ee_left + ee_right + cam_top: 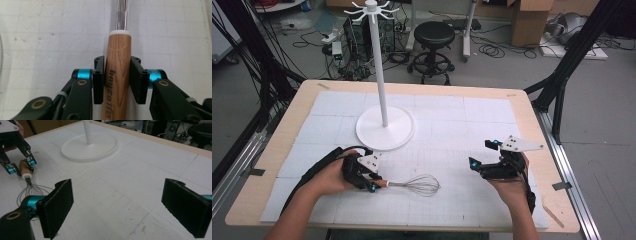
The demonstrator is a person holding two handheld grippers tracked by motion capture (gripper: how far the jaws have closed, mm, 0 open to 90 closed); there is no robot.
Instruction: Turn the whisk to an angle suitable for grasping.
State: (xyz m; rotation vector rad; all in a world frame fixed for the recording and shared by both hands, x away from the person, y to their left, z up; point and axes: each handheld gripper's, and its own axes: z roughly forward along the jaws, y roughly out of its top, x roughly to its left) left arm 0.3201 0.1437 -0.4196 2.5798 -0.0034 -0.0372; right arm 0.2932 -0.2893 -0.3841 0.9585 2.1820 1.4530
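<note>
Whisk [414, 184] lies flat on the white gridded mat [452, 125] near the front of the table [522, 107], wire loops toward the right of the high view and its wooden handle [118, 75] toward the person's left hand. In the left gripper view the handle runs straight up between the two black jaws, with a white collar and a short metal ferrule above it where the wires begin; dark printed lettering runs along the wood. The left gripper [371, 184] is clamped on that handle: both pads press flat against its sides, one on each side, with no gap showing. The whisk's wires rest on the mat.

In the right gripper view the same grip appears from across the table, the handle end pinched between the turquoise-tipped jaws and the wire loops fanning out toward the camera.

The right gripper [484, 156] sits well apart from the whisk, over the right part of the mat, held in the person's right hand. Its jaws stand wide apart with nothing between them, only bare mat behind.

Behind the whisk, toward the far side of the mat, stands a white rack [382, 75] with a round base, a tall upright pole and hooked arms at its top.
</note>
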